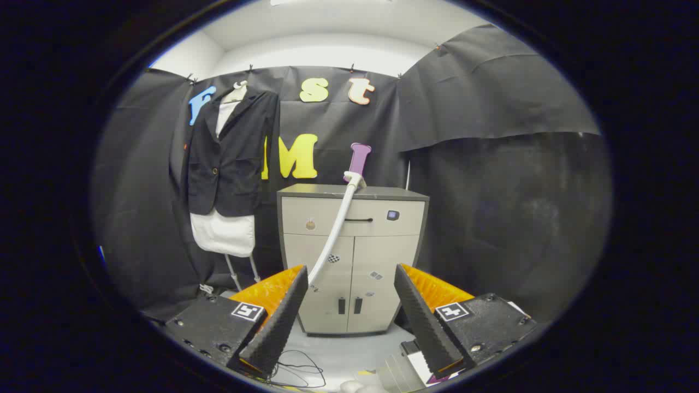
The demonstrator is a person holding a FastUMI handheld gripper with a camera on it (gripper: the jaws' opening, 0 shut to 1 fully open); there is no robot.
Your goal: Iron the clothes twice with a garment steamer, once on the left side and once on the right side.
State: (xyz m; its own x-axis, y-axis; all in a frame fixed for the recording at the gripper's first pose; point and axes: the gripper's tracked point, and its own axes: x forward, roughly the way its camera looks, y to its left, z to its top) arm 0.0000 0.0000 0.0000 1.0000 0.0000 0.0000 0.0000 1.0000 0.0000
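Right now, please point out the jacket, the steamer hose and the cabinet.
jacket (232,158): gripper view, front panel.
steamer hose (337,224): gripper view, middle of the hose.
cabinet (382,262): gripper view, right door.

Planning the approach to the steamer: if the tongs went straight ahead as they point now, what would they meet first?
Probably the cabinet, its doors straight beyond the open tongs. The steamer hose slants down just ahead of the left finger and might brush it first; depth is unclear. The jacket hangs off to the left.

grey cabinet (349,192) – steamer head (355,178) on top
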